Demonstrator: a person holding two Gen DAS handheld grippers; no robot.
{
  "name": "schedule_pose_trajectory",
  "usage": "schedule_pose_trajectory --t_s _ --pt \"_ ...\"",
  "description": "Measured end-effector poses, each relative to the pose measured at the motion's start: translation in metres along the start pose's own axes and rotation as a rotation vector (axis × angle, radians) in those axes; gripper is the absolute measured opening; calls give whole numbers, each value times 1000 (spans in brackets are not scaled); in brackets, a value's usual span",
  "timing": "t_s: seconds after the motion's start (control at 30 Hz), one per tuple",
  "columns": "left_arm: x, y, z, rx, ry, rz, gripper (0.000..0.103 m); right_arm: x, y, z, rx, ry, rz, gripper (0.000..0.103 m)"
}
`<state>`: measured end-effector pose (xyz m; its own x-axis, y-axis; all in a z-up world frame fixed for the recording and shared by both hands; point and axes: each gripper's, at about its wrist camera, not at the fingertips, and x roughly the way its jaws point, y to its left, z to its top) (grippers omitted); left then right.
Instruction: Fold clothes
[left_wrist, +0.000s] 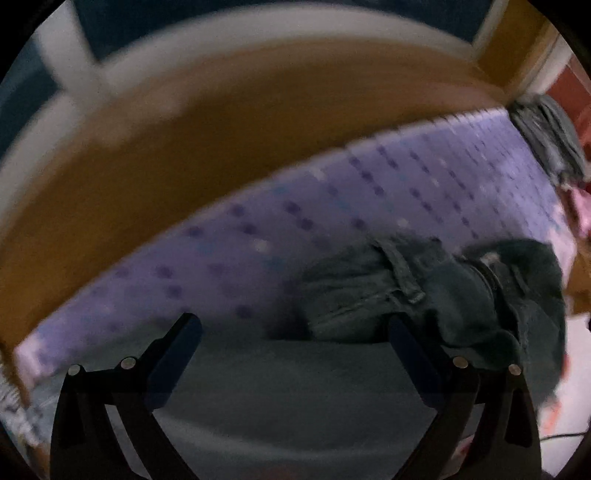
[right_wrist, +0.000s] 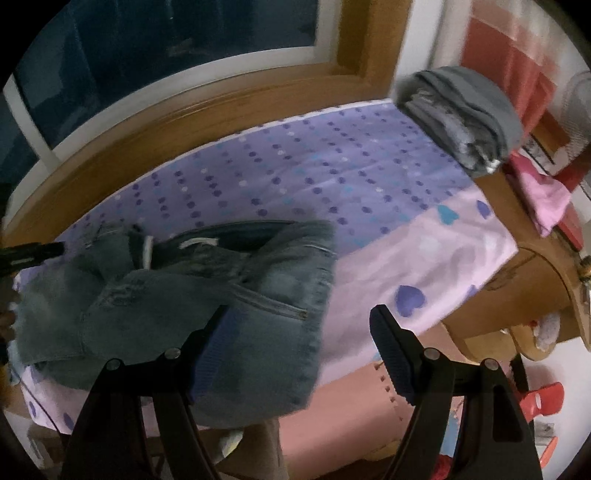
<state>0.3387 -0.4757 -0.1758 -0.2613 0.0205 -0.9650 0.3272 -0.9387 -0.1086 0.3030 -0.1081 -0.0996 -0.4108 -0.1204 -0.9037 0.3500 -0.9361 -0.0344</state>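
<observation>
Both tongs wide, empty, jeans (right_wrist: 207, 291) under right tongs (right_wrist: 299, 332), beyond left tongs (left_wrist: 295, 336)

From my right gripper (right_wrist: 299, 325), the jeans (right_wrist: 207, 291) lie on the bed (right_wrist: 424, 236) under and beyond my left finger. The folded stack (right_wrist: 465, 118) sits far ahead, right of my right finger, with the window frame (right_wrist: 207, 110) behind the bed.

Probably a home bedroom: dotted bedsheet (right_wrist: 314, 173), wooden window frame (right_wrist: 207, 107), folded blankets (right_wrist: 465, 118).
</observation>
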Motion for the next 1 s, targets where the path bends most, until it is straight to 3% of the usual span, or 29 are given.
schedule_pose_trajectory --t_s 0.07,0.17,0.2,0.23,0.3,0.37,0.47,0.63,0.77,0.87,0.93,0.97,1.0 --pt "17 -12 2 60 52 -72 94 7 10 4 -20 13 -5 76" --pt "42 -19 4 83 131 -89 61 11 22 10 -36 17 -26 76" --pt "48 -16 4 64 145 -98 56 12 23 12 -31 17 -31 76" --pt "50 -14 4 43 151 -113 51 13 24 15 -26 17 -36 76" --pt "51 -9 6 19 150 -142 21 16 23 21 -3 26 -39 76" --pt "45 -6 9 20 127 -150 7 23 23 27 2 41 -61 76" --pt "32 -7 16 37 74 -165 7 37 14 32 13 70 -106 76" --pt "-1 -45 55 222 -127 -33 7 59 -22 32 86 96 -113 76" --pt "-5 -76 94 285 -184 -18 7 90 -62 29 166 133 -88 76" --pt "1 -102 112 331 -195 20 7 118 -88 22 249 170 48 76" --pt "7 -116 118 347 -190 41 7 135 -95 15 337 238 213 66" --pt "9 -120 119 350 -184 50 7 143 -98 12 379 270 293 55" --pt "9 -124 115 355 -184 60 7 143 -92 11 365 269 316 54"
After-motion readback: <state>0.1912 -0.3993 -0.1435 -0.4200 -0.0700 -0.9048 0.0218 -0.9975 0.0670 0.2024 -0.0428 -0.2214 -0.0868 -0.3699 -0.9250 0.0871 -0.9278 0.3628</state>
